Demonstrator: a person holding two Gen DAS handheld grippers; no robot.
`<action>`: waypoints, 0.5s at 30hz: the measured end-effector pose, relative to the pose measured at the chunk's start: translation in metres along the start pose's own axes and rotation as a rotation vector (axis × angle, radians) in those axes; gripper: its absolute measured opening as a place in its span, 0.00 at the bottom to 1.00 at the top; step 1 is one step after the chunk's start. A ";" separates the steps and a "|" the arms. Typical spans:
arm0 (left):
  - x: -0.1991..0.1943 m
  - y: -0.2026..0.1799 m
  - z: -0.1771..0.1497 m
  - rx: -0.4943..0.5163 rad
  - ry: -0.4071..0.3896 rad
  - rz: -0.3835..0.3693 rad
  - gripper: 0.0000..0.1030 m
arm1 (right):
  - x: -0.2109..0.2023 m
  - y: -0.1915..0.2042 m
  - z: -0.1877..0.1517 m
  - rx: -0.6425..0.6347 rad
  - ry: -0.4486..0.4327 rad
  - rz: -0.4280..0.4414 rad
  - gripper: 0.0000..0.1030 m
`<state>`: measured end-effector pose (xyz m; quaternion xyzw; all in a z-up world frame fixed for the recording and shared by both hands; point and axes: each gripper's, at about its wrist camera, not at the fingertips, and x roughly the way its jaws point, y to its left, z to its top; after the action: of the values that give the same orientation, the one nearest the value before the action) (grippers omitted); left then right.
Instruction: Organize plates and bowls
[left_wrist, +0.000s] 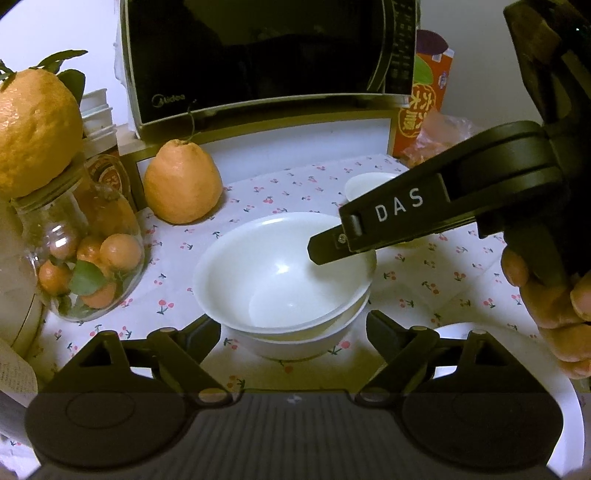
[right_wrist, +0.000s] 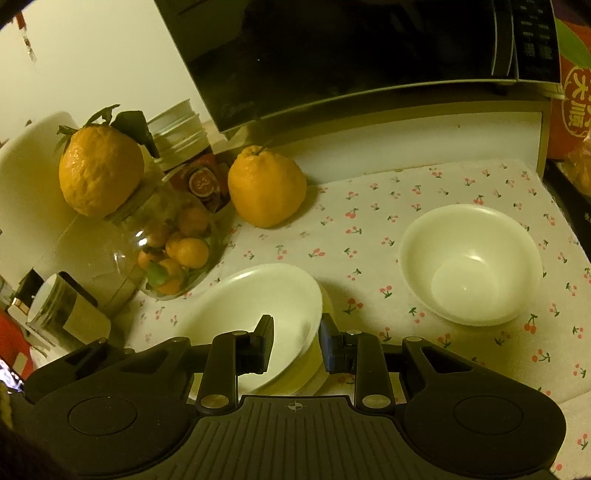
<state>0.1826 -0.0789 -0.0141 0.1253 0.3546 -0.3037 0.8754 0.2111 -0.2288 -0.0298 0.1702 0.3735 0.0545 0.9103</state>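
Nesting white bowl (left_wrist: 280, 273) in lower bowl (left_wrist: 295, 343); jar (left_wrist: 85, 251) holding oranges (left_wrist: 120, 253).

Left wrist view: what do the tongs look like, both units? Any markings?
Both are matte black plastic. The left tongs show a ribbed base plate, two round side housings and linkage arms with brass-coloured pivot pins. The right tongs carry white "DAS" lettering on the side and a small screw near the tip. No cables or sleeves show.
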 end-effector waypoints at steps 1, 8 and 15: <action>0.000 0.000 0.000 0.002 0.001 -0.004 0.84 | 0.000 0.000 0.000 0.001 0.000 0.001 0.25; -0.001 0.000 -0.001 -0.001 0.011 -0.008 0.90 | -0.001 0.000 0.001 0.011 0.007 0.025 0.38; -0.002 0.002 -0.001 -0.003 0.012 -0.007 0.91 | -0.008 0.002 0.003 0.011 -0.014 0.031 0.57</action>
<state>0.1816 -0.0758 -0.0136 0.1246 0.3606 -0.3057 0.8723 0.2074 -0.2294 -0.0214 0.1815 0.3647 0.0651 0.9109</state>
